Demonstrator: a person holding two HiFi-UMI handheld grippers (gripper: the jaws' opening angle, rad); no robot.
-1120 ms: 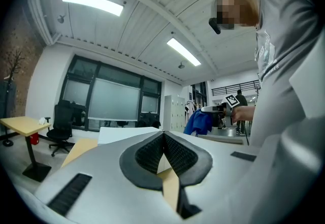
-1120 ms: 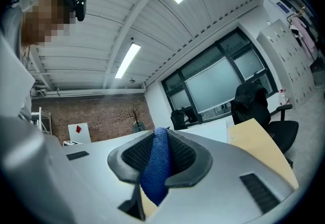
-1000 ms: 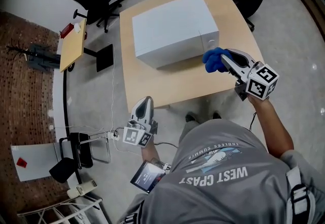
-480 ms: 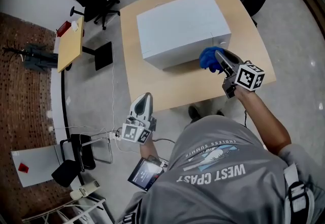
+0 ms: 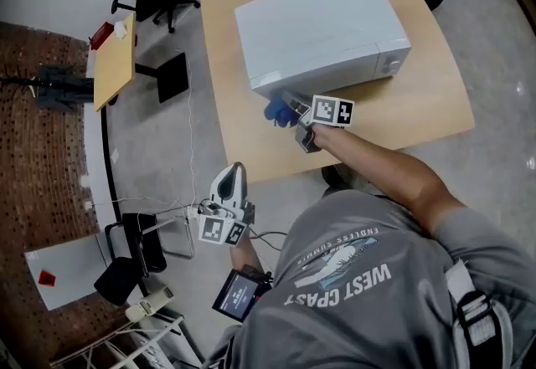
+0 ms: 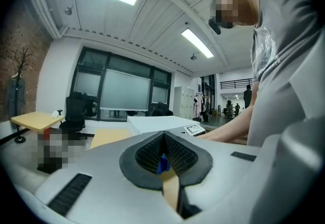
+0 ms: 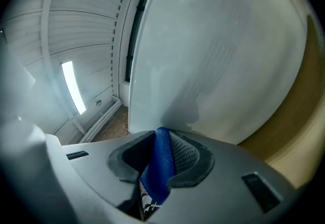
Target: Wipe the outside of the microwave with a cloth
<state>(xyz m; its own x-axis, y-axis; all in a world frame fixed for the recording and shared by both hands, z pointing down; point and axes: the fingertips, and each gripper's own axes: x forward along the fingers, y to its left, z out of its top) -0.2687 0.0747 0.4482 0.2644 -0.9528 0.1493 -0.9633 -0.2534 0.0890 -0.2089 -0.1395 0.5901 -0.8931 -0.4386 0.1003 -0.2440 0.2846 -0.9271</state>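
Two hand-held grippers were in view. The right hand-held gripper (image 5: 290, 101) was clenched on a blue cloth (image 5: 276, 113), which was bunched at the near left corner of the white microwave (image 5: 322, 24) standing on the wooden surface (image 5: 419, 108). The left hand-held gripper (image 5: 237, 170) hung beyond the surface's near edge, over the floor (image 5: 163, 154), jaws pressed together with nothing between them.

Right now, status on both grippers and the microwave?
Right gripper shut on blue cloth, at microwave near face. Left gripper shut, idle. Nothing blocking.
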